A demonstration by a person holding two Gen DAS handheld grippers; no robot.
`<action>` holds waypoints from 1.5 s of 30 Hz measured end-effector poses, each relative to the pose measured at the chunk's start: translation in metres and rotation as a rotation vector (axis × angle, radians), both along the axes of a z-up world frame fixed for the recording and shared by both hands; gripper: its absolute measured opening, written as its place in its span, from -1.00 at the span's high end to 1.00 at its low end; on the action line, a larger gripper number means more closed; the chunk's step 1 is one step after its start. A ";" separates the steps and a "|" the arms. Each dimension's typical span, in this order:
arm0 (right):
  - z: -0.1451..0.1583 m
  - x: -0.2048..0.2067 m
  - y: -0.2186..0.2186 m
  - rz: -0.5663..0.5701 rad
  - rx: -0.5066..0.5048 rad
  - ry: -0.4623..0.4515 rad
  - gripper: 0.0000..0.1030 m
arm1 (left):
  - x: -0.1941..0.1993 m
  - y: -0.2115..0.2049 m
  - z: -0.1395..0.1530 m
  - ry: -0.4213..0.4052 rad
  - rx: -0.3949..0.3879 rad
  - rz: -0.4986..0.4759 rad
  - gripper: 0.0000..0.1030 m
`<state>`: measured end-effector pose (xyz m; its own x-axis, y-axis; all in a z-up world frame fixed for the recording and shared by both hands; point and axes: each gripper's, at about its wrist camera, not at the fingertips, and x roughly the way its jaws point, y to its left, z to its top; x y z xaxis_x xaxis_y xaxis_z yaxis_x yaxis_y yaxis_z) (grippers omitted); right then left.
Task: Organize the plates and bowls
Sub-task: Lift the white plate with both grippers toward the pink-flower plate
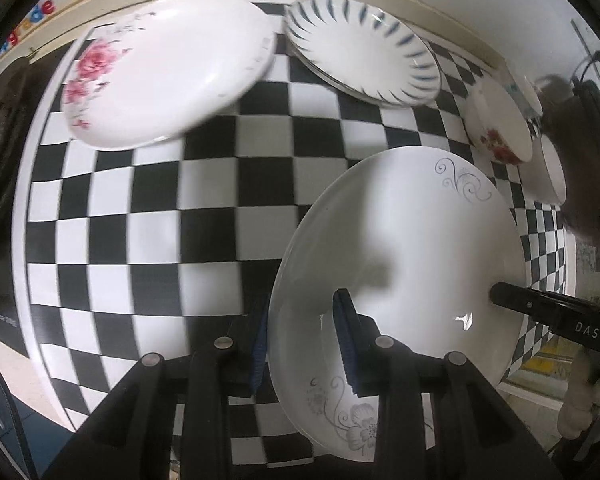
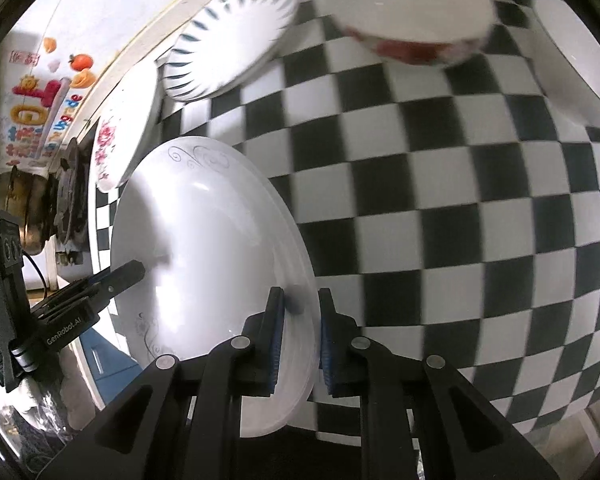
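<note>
Both grippers pinch the plate (image 1: pixel 412 240) rim; checkered table (image 1: pixel 180 220) apparently open beneath.

Left gripper (image 1: pixel 304 344) and right gripper (image 2: pixel 300 336), both pointing steeply downward, jaws nearly closed, each clamped on an opposite rim.

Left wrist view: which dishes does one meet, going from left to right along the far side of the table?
pink rose plate → blue-striped plate → red-flower bowl
</note>
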<state>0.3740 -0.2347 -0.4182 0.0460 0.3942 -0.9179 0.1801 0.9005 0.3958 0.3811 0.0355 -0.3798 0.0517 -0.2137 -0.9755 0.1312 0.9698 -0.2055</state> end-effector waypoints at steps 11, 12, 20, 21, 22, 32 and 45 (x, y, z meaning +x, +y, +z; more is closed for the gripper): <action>-0.032 -0.002 -0.005 0.006 0.005 0.039 0.65 | -0.003 -0.010 -0.024 0.037 0.033 0.028 0.45; -0.034 -0.001 -0.002 0.007 0.008 0.042 0.65 | -0.002 -0.012 -0.025 0.040 0.035 0.032 0.45; -0.042 0.001 0.014 0.041 0.014 0.057 0.65 | 0.001 -0.010 -0.033 0.054 0.059 0.057 0.45; -0.043 0.002 0.015 0.044 0.014 0.061 0.65 | 0.000 -0.011 -0.034 0.056 0.060 0.061 0.45; -0.044 0.001 0.016 0.049 0.011 0.064 0.65 | 0.000 -0.011 -0.034 0.057 0.061 0.064 0.45; -0.050 0.006 0.027 0.074 0.003 0.078 0.65 | -0.007 -0.013 -0.038 0.064 0.067 0.076 0.45; -0.052 0.009 0.027 0.080 -0.004 0.101 0.60 | -0.011 -0.009 -0.031 0.058 0.091 0.132 0.45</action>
